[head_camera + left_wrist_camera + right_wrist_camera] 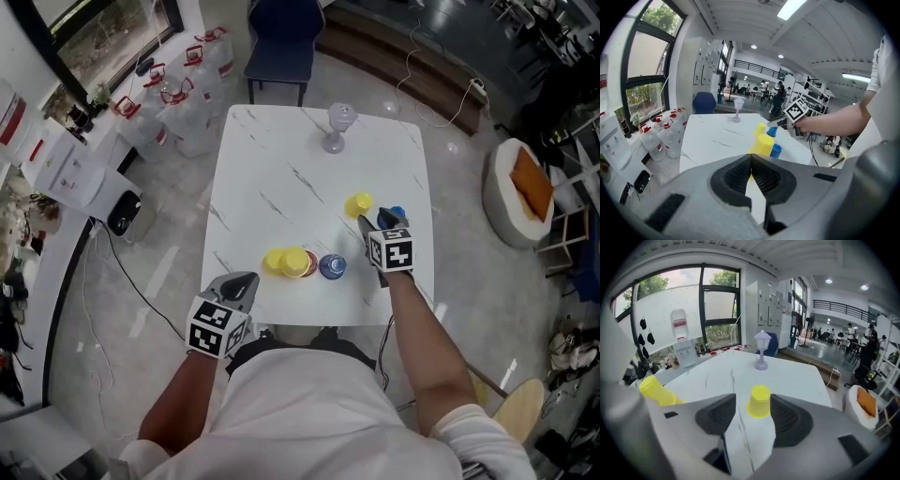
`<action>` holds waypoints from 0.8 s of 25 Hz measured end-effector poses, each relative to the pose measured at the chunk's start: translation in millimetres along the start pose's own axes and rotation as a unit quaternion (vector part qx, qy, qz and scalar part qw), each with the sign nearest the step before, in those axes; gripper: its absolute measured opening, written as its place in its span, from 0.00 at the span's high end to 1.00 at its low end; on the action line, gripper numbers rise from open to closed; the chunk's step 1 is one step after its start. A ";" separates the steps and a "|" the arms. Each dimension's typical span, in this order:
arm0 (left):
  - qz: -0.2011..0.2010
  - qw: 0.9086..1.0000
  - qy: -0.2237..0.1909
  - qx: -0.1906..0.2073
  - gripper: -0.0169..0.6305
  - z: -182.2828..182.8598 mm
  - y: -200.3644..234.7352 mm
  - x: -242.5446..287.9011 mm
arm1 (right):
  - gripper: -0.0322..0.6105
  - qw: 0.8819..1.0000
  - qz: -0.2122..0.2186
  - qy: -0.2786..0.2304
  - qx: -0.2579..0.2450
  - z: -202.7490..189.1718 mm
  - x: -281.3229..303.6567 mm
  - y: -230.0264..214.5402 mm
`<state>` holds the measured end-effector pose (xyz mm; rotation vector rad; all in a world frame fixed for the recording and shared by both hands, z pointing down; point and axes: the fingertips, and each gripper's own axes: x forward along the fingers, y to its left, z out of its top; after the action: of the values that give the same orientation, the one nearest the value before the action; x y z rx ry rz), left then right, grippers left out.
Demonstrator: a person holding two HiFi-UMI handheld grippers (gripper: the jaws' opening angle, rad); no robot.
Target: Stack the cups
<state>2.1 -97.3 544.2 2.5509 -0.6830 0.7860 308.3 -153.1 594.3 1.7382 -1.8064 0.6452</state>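
**Right fingers (787, 420) spread at a yellow cup (759, 401), left fingers (736, 176) closed and empty**

Right fingers stand wide apart. In the right gripper view the yellow cup shows in the gap between their tips, closer to the right-hand pad, and neither pad presses on it. The cup sits mouth down on the white marbled worktop (281, 169), toward the right edge and roughly midway between the far and near edges. In the head view it lies just ahead of the fingertips, not gripped.

A blue cup (397, 214) stands on the right-edge side of those fingers, partly hidden behind the marker cube (391, 249).

The left fingers have their tips together with nothing between them. They hang over the near edge of the worktop, toward the near-left corner, pointing in across the surface.

Around the middle of the near edge sits a small group: a pair of yellow cups (286, 262) touching one another and, just beside them on the right, a second blue cup (332, 267). Whether the leftmost yellow one is upright or tipped I cannot tell.

At the middle of the far edge stands a clear stemmed ornament (339, 127), well apart from every cup.
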 end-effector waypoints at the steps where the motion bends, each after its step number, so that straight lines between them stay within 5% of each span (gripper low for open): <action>1: 0.002 1.000 0.001 -0.003 0.96 -0.7 -2.2 0.6 | 0.58 1.000 -0.001 0.008 -0.003 -1.3 8.9 -3.2; 13: 0.046 0.998 0.003 -0.035 0.96 -9.0 1.4 -10.1 | 0.60 0.998 0.003 0.055 -0.027 -8.6 64.2 -16.1; 20: 0.034 0.999 0.000 -0.029 0.96 -5.9 2.1 -5.2 | 0.62 0.999 0.002 0.030 -0.029 4.5 46.0 -7.7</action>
<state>-5.4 -94.4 546.0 2.4870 -0.7853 0.7763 315.0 -190.3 621.9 1.6610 -1.7699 0.6341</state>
